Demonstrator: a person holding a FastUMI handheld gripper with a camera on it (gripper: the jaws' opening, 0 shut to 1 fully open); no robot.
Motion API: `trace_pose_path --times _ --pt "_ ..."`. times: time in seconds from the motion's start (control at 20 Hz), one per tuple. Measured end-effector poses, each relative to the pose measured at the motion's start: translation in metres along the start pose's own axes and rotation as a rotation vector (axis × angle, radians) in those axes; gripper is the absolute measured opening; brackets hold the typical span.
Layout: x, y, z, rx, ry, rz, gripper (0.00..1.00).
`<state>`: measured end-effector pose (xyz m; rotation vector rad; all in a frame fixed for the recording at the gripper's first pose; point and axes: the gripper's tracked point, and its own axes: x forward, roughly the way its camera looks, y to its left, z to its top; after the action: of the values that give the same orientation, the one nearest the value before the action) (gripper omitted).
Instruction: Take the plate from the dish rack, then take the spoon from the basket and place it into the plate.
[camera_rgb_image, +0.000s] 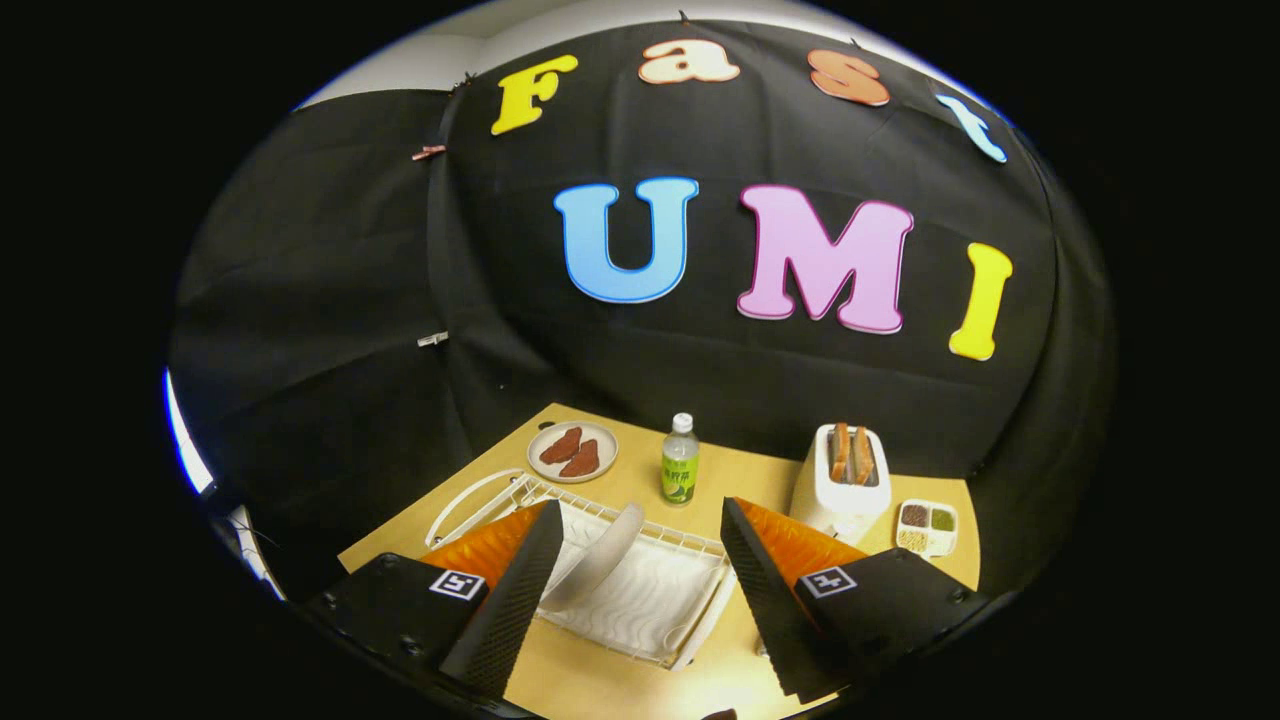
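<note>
The gripper (640, 560) holds its fingers wide apart, gripping nothing. Between them, a round grey plate (597, 557) leans tilted in the white wire dish rack (650, 600) on the tan wooden surface (600, 680).

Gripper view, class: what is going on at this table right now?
A hand-held gripper hovers with its fingers wide open above a white dish rack. A pale plate stands tilted in the rack, between the fingers and untouched. Beyond the rack on the wooden table are a plate of reddish-brown food, a green-labelled bottle, a white toaster holding toast and a small divided dish.
</note>
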<state>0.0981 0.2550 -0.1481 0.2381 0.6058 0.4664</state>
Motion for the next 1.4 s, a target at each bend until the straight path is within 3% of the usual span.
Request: trace_pose_path --times 0.3,0.75,0.9,1.0,1.25,1.4 --pt "0.067 0.016 -0.03 0.082 0.157 0.007 0.98" --pt "0.13 0.029 -0.11 0.118 0.423 -0.074 0.97" --pt "0.135 0.023 -0.136 0.091 0.493 -0.146 0.85" --pt "0.136 0.026 -0.145 0.109 0.533 -0.184 0.52" --pt "0.135 0.026 -0.143 0.056 0.607 -0.258 0.45" --pt "0.134 0.014 -0.124 -0.008 0.596 -0.336 0.36"
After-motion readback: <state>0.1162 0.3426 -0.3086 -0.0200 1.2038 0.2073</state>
